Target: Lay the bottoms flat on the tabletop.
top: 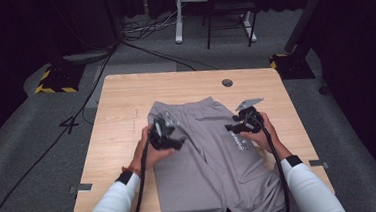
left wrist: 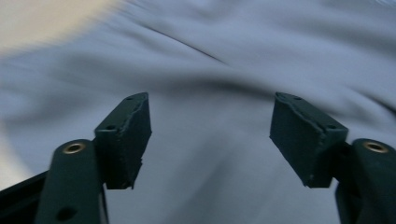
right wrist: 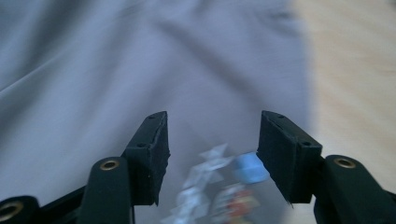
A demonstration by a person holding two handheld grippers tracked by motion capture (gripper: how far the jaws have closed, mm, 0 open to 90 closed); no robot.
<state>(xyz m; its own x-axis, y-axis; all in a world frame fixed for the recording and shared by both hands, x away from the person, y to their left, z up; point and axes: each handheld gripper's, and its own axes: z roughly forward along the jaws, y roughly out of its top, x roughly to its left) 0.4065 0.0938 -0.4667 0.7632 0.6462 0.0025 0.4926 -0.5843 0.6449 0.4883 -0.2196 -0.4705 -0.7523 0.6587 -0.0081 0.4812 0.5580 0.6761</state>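
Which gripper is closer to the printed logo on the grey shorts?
Right. The right gripper hovers right beside the printed logo, fingers open. The left gripper is over the other leg of the grey shorts, well away from it.

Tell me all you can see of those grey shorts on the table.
The shorts are soft grey cloth, spread flat and lightly wrinkled on the wooden table. The gathered waistband lies at the far end; both legs run toward the person and hang over the near edge. A small printed logo marks one leg. Both grippers hover open just above the cloth, gripping nothing.
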